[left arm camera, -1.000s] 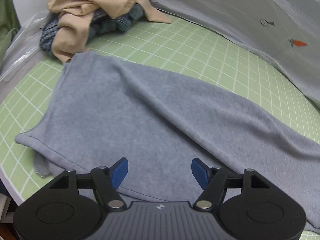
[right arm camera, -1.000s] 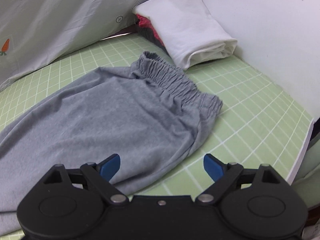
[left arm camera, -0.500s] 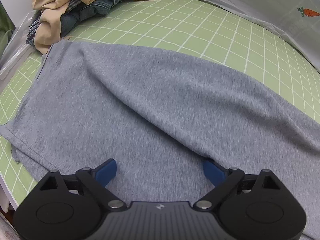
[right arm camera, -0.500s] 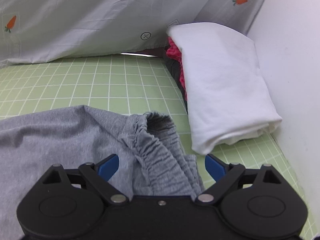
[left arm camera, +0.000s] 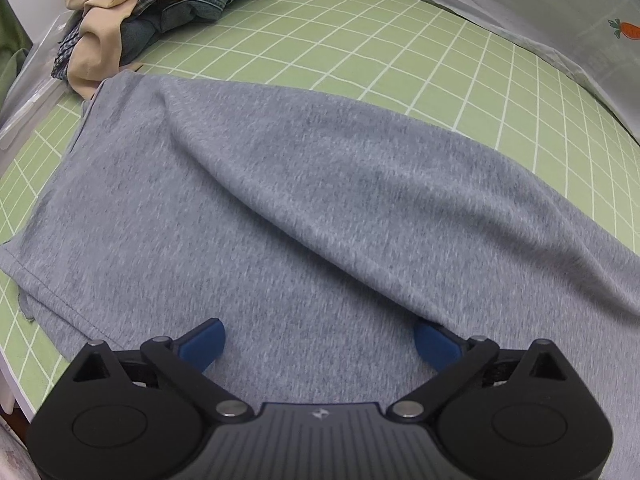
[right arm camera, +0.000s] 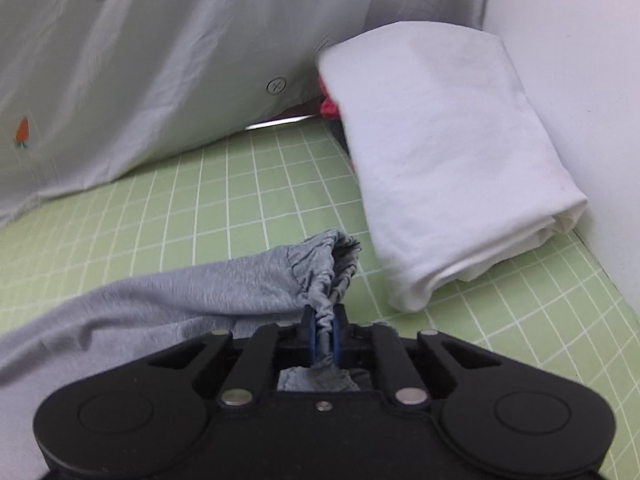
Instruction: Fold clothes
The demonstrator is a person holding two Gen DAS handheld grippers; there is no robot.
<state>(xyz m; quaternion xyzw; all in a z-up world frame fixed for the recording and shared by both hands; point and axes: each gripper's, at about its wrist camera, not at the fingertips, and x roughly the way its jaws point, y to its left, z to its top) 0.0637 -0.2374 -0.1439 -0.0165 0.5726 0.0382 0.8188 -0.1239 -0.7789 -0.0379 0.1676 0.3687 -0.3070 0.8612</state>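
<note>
Closest to your right hand, the right gripper (right arm camera: 324, 334) has its fingers (right arm camera: 307, 332) closing, and they already pinch the gathered elastic waistband (right arm camera: 326, 264) of the grey trousers (right arm camera: 208, 284) between the blue pads; the cloth rises from the bench (right arm camera: 224, 184) to the fingers, and the open mouth of the waistband stands just past them; to the right of it, apart from the trousers, lies a folded white cloth (right arm camera: 440, 152) against the white wall (right arm camera: 580, 60), with something red (right arm camera: 330, 106) showing at its far left edge; behind, a pale sheet with small carrot prints (right arm camera: 160, 48) hangs down to the green gridded surface.

Under your left hand, the left gripper (left arm camera: 318, 340) points steeply down at the trousers (left arm camera: 280, 200), its fingers (left arm camera: 202, 344) spread wide and opening; the left pad hangs over flat grey cloth, while the right pad is partly tucked under a long raised fold that runs diagonally across the garment; you cannot tell whether either pad touches the fabric; the hemmed leg end lies at the left near the bench (left arm camera: 360, 40) edge; beyond it, at the far left corner, sits a heap of unfolded clothes (left arm camera: 160, 12), tan cloth over blue denim, just beside the trousers' far corner; the carrot-print sheet (left arm camera: 580, 20) borders the far right.
</note>
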